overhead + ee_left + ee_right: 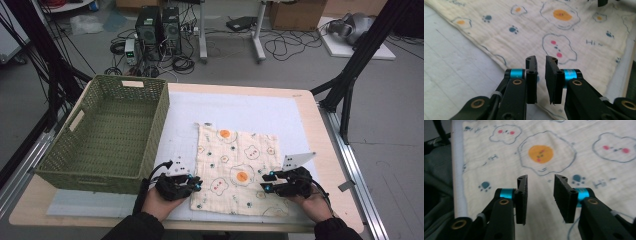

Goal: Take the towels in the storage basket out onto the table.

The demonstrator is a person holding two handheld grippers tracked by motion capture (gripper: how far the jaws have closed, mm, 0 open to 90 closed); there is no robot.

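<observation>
A cream cloth (235, 165) printed with fried eggs, bears and paw prints lies flat on the white mat, near the table's front edge. My left gripper (197, 184) rests at the cloth's front left corner, pointing right. In the left gripper view its jaws (540, 58) stand a little apart above the cloth (564, 32), with nothing between them. My right gripper (267, 181) sits at the cloth's front right, pointing left. In the right gripper view it (540, 177) is open over the cloth (541, 152), gripping nothing.
A green woven basket (155, 125) stands at the table's left, close behind the left hand. The white mat (250, 107) covers most of the wooden table. Beyond the far edge, computers and cables sit on the floor.
</observation>
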